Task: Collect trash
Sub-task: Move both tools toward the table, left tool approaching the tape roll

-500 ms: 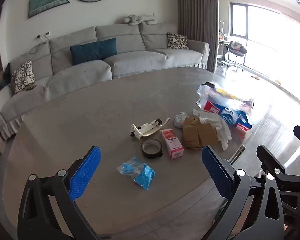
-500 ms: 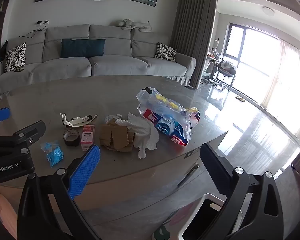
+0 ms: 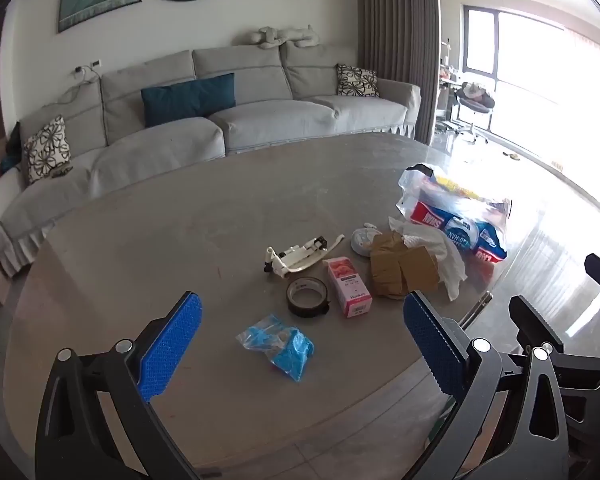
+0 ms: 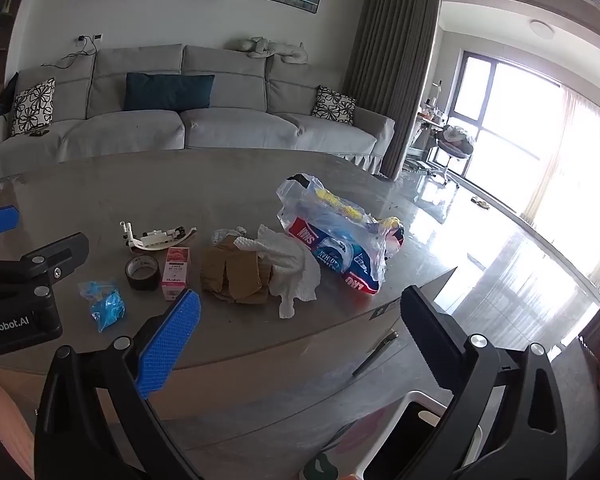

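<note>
You held left gripper (image 3: 300, 344) and right gripper (image 4: 300, 332) spread, empty. On table (image 3: 160, 240): one blue bag (image 3: 278, 346), one tape roll (image 3: 307, 296), one pink box (image 3: 348, 286), one cardboard (image 3: 402, 270), one tissue (image 3: 444, 248).

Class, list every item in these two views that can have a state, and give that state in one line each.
left gripper: open, empty
right gripper: open, empty
blue wrapper: crumpled, lying on the table
tape roll: lying flat
pink box: lying on its side, closed
cardboard: folded, crumpled
white tissue: crumpled, against the cardboard
plastic bag: full, lying on its side
bin: open, on the floor
</note>
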`<act>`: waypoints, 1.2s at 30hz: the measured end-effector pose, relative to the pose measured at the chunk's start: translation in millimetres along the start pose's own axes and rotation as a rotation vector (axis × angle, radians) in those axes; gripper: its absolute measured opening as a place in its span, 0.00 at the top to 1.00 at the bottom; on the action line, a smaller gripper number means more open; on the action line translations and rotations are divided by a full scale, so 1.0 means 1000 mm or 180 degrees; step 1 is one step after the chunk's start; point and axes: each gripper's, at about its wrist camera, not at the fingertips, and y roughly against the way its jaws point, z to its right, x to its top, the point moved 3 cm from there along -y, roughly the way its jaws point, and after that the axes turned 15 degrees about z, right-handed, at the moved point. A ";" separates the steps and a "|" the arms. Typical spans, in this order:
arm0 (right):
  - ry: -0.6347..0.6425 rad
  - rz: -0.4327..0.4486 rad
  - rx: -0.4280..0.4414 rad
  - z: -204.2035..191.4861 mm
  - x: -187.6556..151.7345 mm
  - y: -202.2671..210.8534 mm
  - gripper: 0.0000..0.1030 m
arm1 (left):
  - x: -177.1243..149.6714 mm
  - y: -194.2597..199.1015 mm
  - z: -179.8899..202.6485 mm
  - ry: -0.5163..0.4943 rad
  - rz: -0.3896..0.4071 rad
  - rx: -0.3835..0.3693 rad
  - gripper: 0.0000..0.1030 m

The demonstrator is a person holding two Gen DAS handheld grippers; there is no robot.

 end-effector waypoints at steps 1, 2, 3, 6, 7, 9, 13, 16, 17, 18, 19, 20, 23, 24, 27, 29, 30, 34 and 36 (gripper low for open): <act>0.0004 0.0003 -0.0002 0.000 0.000 0.000 0.03 | -0.002 -0.003 0.001 0.0004 -0.0010 -0.0016 0.03; 0.0004 0.0011 -0.0009 0.001 -0.001 -0.001 0.03 | -0.002 -0.004 0.000 0.0013 -0.0015 -0.0012 0.03; 0.0012 0.0013 -0.0015 0.001 -0.001 -0.001 0.03 | -0.003 -0.005 -0.001 0.0017 -0.0017 -0.0005 0.03; 0.0034 0.0027 -0.0016 0.000 0.000 -0.001 0.03 | -0.005 -0.008 -0.002 0.0005 -0.0033 0.0014 0.03; 0.0040 0.0039 -0.0008 -0.001 0.001 -0.001 0.03 | -0.006 -0.009 -0.003 0.0001 -0.0035 0.0021 0.03; 0.0055 0.0035 0.0030 -0.003 0.001 -0.003 0.03 | -0.009 -0.015 -0.003 -0.0006 -0.0051 0.0043 0.03; 0.0055 0.0025 0.0095 -0.006 0.001 -0.011 0.03 | -0.019 -0.027 -0.007 0.0024 -0.0132 0.0092 0.03; 0.0097 0.0000 0.0132 -0.009 0.003 -0.016 0.03 | -0.028 -0.036 -0.007 0.0010 -0.0202 0.0138 0.03; 0.0113 0.0005 0.0135 -0.010 0.003 -0.017 0.03 | -0.030 -0.038 -0.008 0.0019 -0.0216 0.0149 0.03; 0.0132 0.0009 0.0141 -0.012 0.003 -0.019 0.03 | -0.031 -0.040 -0.009 0.0041 -0.0227 0.0149 0.03; 0.0153 0.0016 0.0134 -0.014 0.003 -0.021 0.03 | -0.032 -0.042 -0.011 0.0068 -0.0238 0.0153 0.03; 0.0173 0.0022 0.0126 -0.015 0.003 -0.023 0.03 | -0.033 -0.045 -0.012 0.0083 -0.0252 0.0160 0.03; 0.0216 0.0015 0.0126 -0.019 0.002 -0.030 0.03 | -0.033 -0.053 -0.014 0.0078 -0.0274 0.0183 0.03; 0.0227 0.0021 0.0121 -0.021 0.002 -0.032 0.03 | -0.033 -0.056 -0.015 0.0071 -0.0273 0.0202 0.03; 0.0239 0.0030 0.0152 -0.024 0.002 -0.036 0.03 | -0.032 -0.066 -0.019 0.0089 -0.0279 0.0250 0.03; 0.0242 0.0040 0.0173 -0.026 0.002 -0.040 0.03 | -0.032 -0.075 -0.021 0.0116 -0.0295 0.0271 0.03; 0.0251 0.0044 0.0178 -0.028 0.002 -0.043 0.03 | -0.032 -0.079 -0.022 0.0125 -0.0300 0.0286 0.03; 0.0281 0.0038 0.0163 -0.032 0.000 -0.052 0.03 | -0.037 -0.099 -0.024 0.0172 -0.0360 0.0317 0.03; 0.0285 0.0003 0.0153 -0.033 -0.003 -0.058 0.03 | -0.040 -0.109 -0.024 0.0185 -0.0387 0.0338 0.03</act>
